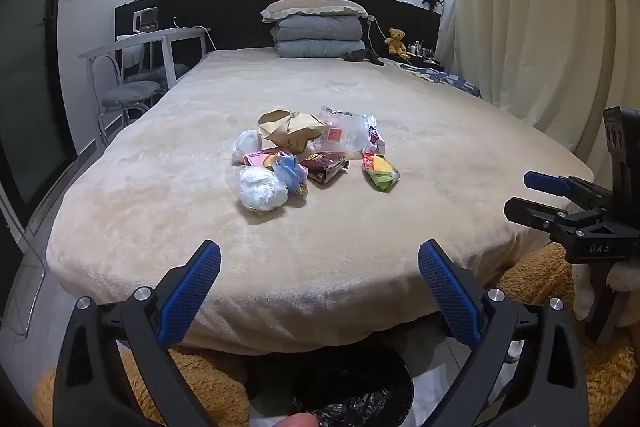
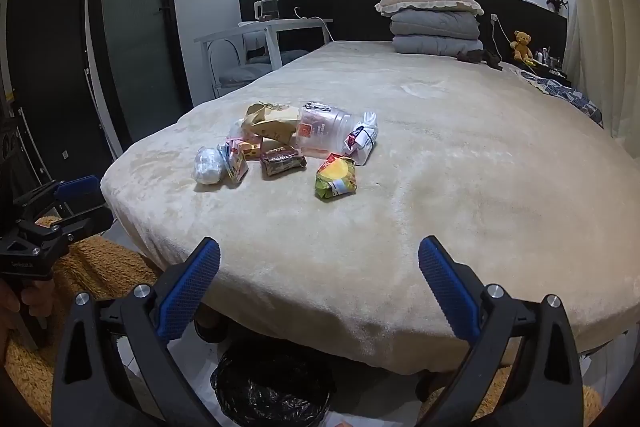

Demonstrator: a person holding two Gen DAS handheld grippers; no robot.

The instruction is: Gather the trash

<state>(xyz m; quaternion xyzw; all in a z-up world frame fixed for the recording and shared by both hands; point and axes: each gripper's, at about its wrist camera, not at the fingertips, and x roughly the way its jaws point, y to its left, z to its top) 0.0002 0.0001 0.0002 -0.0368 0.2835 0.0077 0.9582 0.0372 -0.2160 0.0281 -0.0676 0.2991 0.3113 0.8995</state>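
A heap of trash lies on the beige bed (image 1: 360,227): a crumpled white wad (image 1: 261,189), a brown paper bag (image 1: 289,129), a clear plastic bag (image 1: 344,135), a dark red wrapper (image 1: 323,167) and a green-yellow packet (image 1: 380,171) (image 2: 335,177). A bin with a black liner (image 1: 352,391) (image 2: 272,387) stands on the floor at the bed's foot. My left gripper (image 1: 319,267) hangs open over the near bed edge, well short of the heap, nothing between its fingers. My right gripper (image 2: 319,263) is likewise open and empty, and shows at the right of the left wrist view (image 1: 532,195).
A folded grey quilt with a pillow (image 1: 318,31) and a teddy bear (image 1: 396,41) sit at the headboard. A white desk and chairs (image 1: 136,67) stand left of the bed, a curtain (image 1: 532,7) to the right. A tan shaggy rug (image 2: 92,267) covers the floor.
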